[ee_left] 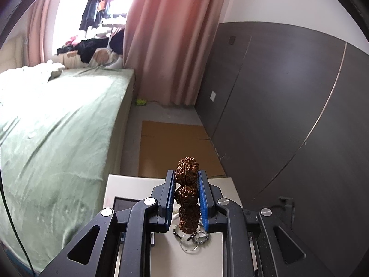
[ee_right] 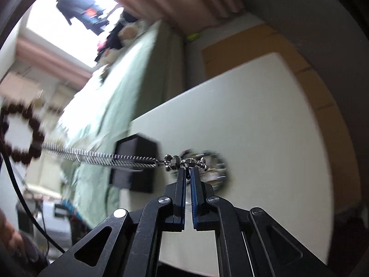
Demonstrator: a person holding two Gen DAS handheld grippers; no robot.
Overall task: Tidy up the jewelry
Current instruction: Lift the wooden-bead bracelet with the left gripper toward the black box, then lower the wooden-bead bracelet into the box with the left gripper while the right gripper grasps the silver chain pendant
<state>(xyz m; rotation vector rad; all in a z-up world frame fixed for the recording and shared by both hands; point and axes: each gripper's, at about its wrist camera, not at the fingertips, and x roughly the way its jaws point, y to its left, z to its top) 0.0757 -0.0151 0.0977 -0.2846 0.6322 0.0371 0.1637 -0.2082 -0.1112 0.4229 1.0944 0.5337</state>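
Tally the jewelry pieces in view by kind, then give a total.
Brown bead bracelet: 1
Silver chain: 1
Small dark bead string: 1
Clear ring: 1
Total: 4; the pile on the table is tangled, so more may hide.

The big brown knobbly-bead bracelet (ee_left: 187,194) shows only a few beads between the blue-padded fingers (ee_left: 170,196); the rest hangs behind them. Below it, a tangle of thin silver and dark-bead jewellery (ee_left: 192,239) is too small to sort out. From the right wrist, the whole room smears with motion; the dark box on the white table (ee_right: 265,120) is half blurred (ee_right: 136,164)
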